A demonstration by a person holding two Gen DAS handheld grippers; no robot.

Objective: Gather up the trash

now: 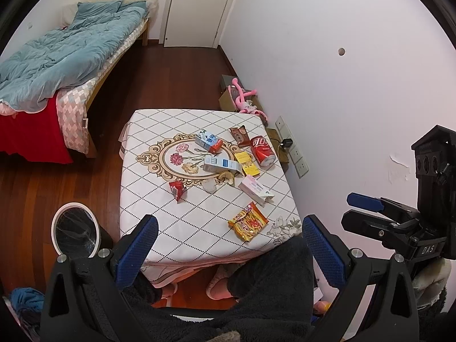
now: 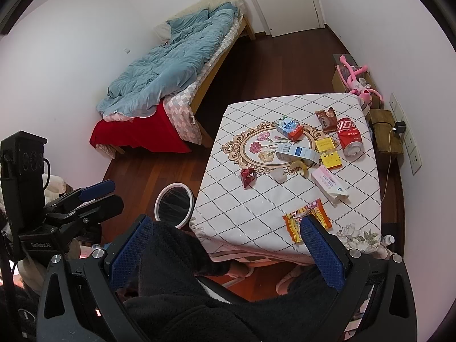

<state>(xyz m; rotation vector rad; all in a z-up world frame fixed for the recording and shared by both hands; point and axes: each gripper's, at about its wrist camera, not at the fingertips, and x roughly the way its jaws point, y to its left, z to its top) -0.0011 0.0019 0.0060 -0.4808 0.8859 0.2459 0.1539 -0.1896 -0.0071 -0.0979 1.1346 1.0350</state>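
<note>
Overhead, patterned tablecloth (image 1: 171, 199) strewn with wrappers; bed (image 1: 57, 65) beyond, wooden floor (image 1: 159, 79).

Home bedroom: unmade bed (image 1: 65, 57), door (image 1: 199, 5), wood floor (image 1: 171, 79).

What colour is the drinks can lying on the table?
Red, with white lettering; the can lies on its side near the table's far right corner, clearest in the right wrist view.

Both wrist cameras look down from above the near edge of the table (image 1: 199, 208), held well back from it. The left view faces it squarely; the right view looks from further left. Both share the table (image 2: 256, 208), bed (image 1: 57, 65) and door (image 1: 196, 8).
</note>
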